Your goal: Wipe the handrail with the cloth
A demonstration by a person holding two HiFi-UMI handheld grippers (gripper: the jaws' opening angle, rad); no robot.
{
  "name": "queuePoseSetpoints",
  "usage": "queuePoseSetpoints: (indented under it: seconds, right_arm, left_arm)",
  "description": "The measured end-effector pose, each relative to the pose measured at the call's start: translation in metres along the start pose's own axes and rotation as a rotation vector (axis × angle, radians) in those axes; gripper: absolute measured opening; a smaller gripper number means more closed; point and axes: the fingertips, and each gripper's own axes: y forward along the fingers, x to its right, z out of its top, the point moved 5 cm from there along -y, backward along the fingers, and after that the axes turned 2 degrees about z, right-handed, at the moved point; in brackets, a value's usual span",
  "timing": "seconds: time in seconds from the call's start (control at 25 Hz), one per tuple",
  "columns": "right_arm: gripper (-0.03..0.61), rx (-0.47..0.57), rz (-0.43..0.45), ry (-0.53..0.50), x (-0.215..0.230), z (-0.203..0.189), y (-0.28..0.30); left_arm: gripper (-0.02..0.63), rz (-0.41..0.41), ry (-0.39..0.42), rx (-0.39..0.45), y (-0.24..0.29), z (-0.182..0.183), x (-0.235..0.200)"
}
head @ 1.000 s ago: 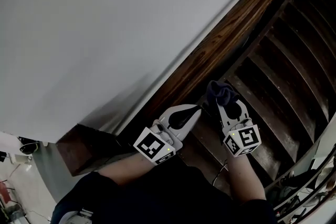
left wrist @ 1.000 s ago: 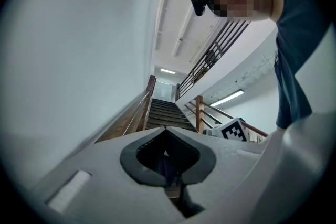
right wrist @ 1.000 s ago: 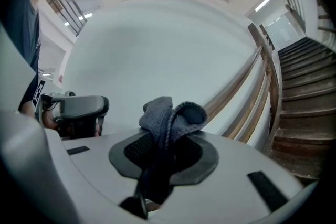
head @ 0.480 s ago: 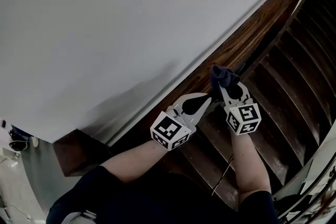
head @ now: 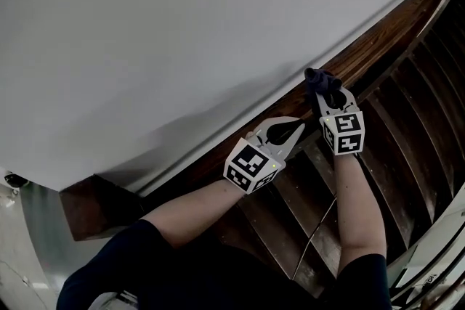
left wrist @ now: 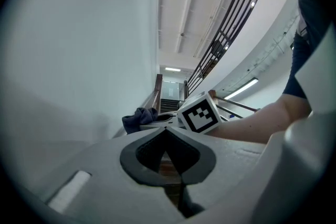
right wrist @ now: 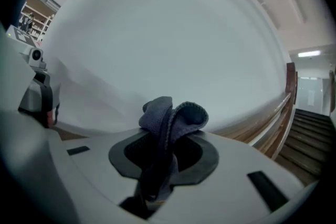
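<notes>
A dark wooden handrail runs up along the white wall above the stairs. My right gripper is shut on a bunched dark blue cloth, which rests against the rail. The cloth sticks out between the right gripper's jaws. My left gripper is shut with nothing in it, just below the rail and to the left of the right gripper. In the left gripper view, my left gripper has its jaws together, with the cloth ahead of it.
Dark wooden stair treads climb at the right. The white wall fills the upper left. A black metal railing lines the far side of the stairwell. A small security camera is mounted on the wall.
Both grippers have moved up along the handrail, the right one carrying the cloth up the rail. The head view has swung with them.
</notes>
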Motion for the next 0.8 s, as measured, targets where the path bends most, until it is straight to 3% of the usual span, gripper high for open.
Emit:
queuePoseSetpoints:
  seconds: [0.24, 0.8]
  right_arm:
    - [0.094, -0.09, 0.032, -0.046, -0.003, -0.02, 0.036]
    - [0.094, -0.048, 0.14, 0.033, -0.1, -0.031, 0.038]
  left_arm:
    - [0.005, 0.057, -0.029, -0.02, -0.005, -0.021, -0.019]
    - [0.005, 0.193, -0.091, -0.091, -0.094, -0.074, -0.024]
